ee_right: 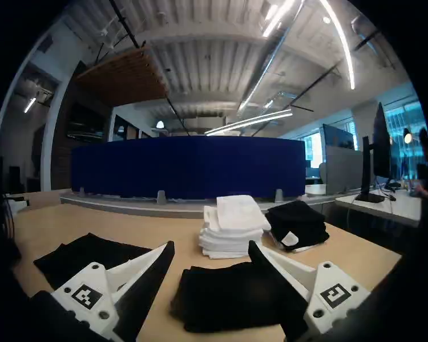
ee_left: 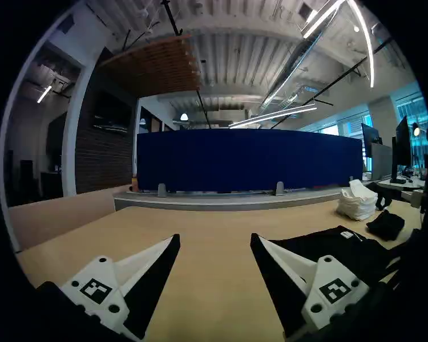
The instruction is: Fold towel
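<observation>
In the left gripper view my left gripper (ee_left: 214, 238) is open over bare wood, with nothing between its fingers. A black towel (ee_left: 339, 245) lies spread flat just to its right, partly behind the right finger. In the right gripper view my right gripper (ee_right: 211, 245) is also open. A folded black towel (ee_right: 231, 296) lies on the table right in front of it, reaching under the right finger. The flat black towel (ee_right: 88, 253) lies to its left.
A stack of folded white towels (ee_right: 234, 225) and a pile of folded black ones (ee_right: 297, 225) stand farther back on the wooden table (ee_left: 214, 222). In the left gripper view the white stack (ee_left: 356, 202) sits far right. A blue partition (ee_left: 248, 159) closes the table's far edge. Monitors (ee_right: 376, 154) stand on a desk to the right.
</observation>
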